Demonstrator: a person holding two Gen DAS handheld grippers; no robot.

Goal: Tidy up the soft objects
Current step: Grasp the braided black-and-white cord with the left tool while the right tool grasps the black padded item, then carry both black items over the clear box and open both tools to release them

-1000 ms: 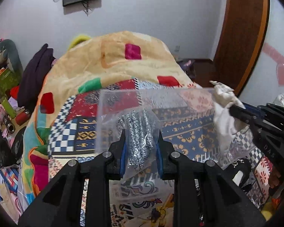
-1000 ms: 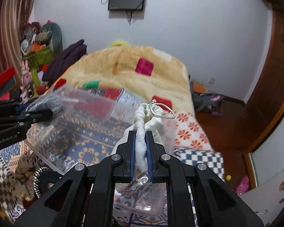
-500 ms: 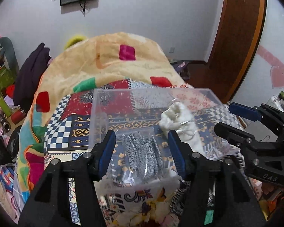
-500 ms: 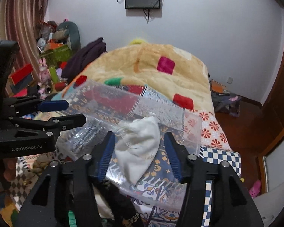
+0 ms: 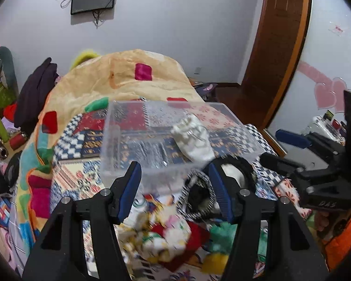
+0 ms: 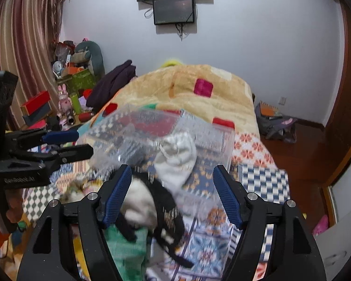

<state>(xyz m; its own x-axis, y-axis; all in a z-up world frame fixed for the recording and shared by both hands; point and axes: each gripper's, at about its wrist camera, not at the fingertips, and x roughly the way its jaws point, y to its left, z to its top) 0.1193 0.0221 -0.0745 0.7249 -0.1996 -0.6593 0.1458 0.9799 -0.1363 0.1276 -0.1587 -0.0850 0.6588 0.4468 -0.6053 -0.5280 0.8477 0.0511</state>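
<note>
Both claws are standing apart and empty, the left claw (image 5: 174, 187) steady, the right claw (image 6: 172, 194) widening; the black-and-white garment (image 6: 140, 201) is lying directly beneath the right one, before the clear box (image 5: 119, 140) on the bed (image 6: 264, 178).

Both grippers loose, nothing pinched

The left gripper (image 5: 174, 187) is tipped forward and down, its blue pads spread apart with nothing pressed between them; jaws about steady now. The right gripper (image 6: 172, 195) sits at much the same downward tilt, its jaws opening wider, nothing clamped there either. From the left camera the right gripper (image 5: 290, 149) shows side-on at the right edge, a bit of hand (image 5: 323, 220) under it. From the right camera the left gripper (image 6: 67, 144) pokes in from the left.
</note>
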